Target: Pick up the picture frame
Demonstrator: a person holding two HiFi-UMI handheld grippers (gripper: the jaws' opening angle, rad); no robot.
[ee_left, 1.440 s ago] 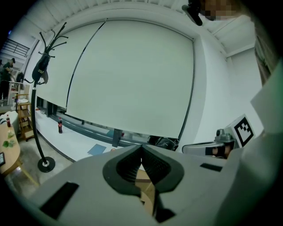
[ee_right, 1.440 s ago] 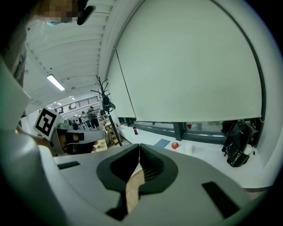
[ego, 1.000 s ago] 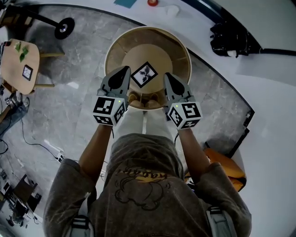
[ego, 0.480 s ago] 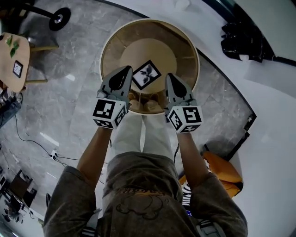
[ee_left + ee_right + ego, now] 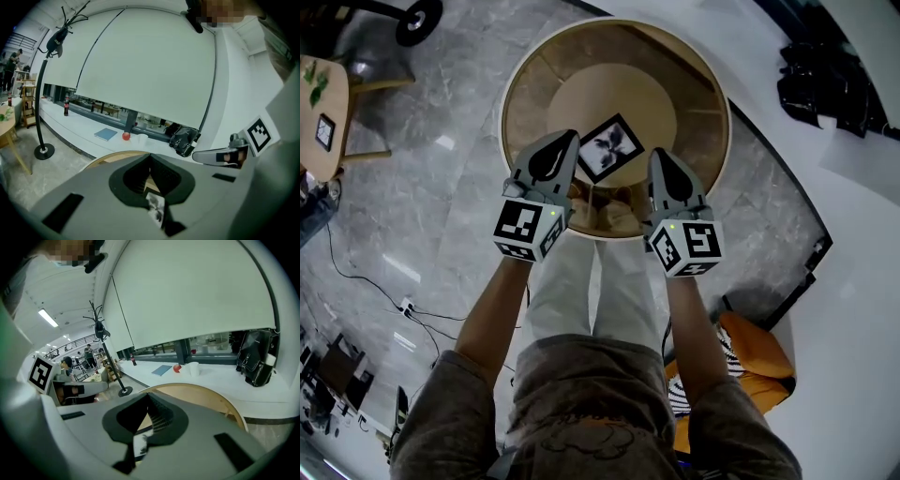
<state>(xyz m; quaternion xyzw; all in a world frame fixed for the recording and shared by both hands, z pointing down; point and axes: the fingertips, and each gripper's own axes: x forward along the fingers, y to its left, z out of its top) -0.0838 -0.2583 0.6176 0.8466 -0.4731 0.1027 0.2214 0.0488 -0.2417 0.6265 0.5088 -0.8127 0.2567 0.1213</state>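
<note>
The picture frame (image 5: 611,147), black-edged with a black-and-white print, lies flat on the round wooden table (image 5: 698,89). In the head view it sits between my two grippers, just past their tips. My left gripper (image 5: 563,141) is shut and holds nothing, its tip beside the frame's left corner. The right gripper (image 5: 661,156) is likewise shut and empty, at the frame's right corner. In the left gripper view the frame (image 5: 155,207) shows below the closed left gripper (image 5: 150,157). In the right gripper view a strip of the frame (image 5: 140,442) shows beneath the closed right gripper (image 5: 149,397).
A black bag (image 5: 830,80) lies on the white ledge behind the table; a blue book (image 5: 105,134), a red ball (image 5: 126,136) and a cup (image 5: 142,138) are on the ledge too. A coat stand (image 5: 43,98) and a small side table (image 5: 319,112) are at left. An orange seat (image 5: 755,352) is at right.
Both grippers have come down toward the table together, jaws staying shut. The table and frame now look larger and closer in the head view.
</note>
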